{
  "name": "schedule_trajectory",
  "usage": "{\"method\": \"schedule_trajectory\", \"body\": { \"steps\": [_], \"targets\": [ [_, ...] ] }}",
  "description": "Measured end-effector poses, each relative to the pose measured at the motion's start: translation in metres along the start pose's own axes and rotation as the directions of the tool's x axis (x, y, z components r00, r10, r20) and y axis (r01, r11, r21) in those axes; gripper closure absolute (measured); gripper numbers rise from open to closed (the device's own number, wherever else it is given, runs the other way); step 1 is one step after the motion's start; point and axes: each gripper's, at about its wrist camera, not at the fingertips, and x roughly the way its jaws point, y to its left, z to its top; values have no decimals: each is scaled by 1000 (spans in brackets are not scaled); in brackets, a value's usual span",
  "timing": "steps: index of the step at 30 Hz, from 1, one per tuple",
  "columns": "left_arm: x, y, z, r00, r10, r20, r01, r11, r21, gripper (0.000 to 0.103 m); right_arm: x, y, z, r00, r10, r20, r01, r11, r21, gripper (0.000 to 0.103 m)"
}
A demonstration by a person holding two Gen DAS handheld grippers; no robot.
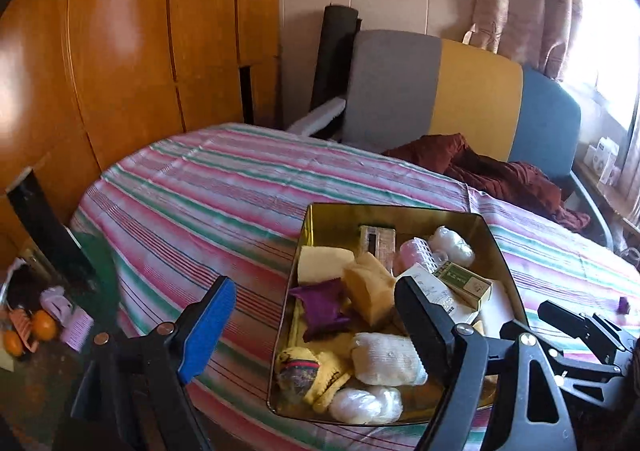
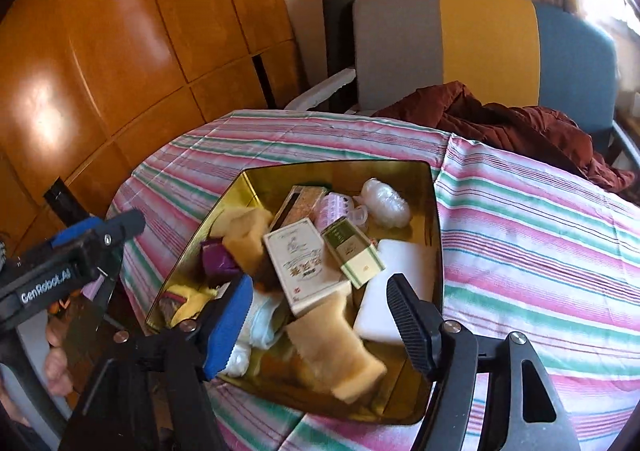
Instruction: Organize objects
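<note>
Striped tablecloth (image 2: 520,219) bears gold tin (image 2: 434,211); wood panelling (image 2: 120,51) behind.

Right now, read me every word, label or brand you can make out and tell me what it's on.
"GenRobot.AI": white lettering on the black arm of the left gripper.
White carton: printed characters, too blurred to read.
Green-and-cream box: print too small to read.
</note>
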Motion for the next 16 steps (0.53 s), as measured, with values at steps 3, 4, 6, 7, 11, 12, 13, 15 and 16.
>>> {"method": "schedule_trajectory", "body": {
  "steps": [3,4,6,7,11,12,13,15,16],
  "targets": [
    [-2,0,-2,999,-44,-13,44,999,-9,20,-2,4,-6,1000,-1,-2,1,1000,-8,32],
    [-3,0,-3,998,-55,-9,55,998,-4,22,-3,6,-7,1000,-1,-3,1,1000,-10,32],
    [-7,-3,-6,999,-48,21,47,999,17,28,-4,7,-10,1000,-2,-5,2,1000,-14,32],
    [-8,-4,-7,999,-43,33,42,999,19,29,-4,8,-11,1000,-1,-6,1,1000,-14,32],
    [-13,-5,-9,997,-57,49,56,998,28,32,-4,11,-15,1000,-5,-14,5,1000,-20,32],
    [-13,-5,-10,997,-59,49,58,998,28,32,-4,11,-15,1000,-6,-14,6,1000,-21,32],
    [-14,-5,-10,997,-57,51,55,998,30,32,-4,12,-16,1000,-8,-12,8,1000,-22,32],
    [-13,-6,-11,997,-61,41,60,997,38,32,-6,13,-16,1000,-15,-1,15,1000,-25,32],
    [-12,-6,-11,998,-62,34,60,997,37,32,-7,14,-16,1000,-18,5,18,999,-27,32]
  ]
}}
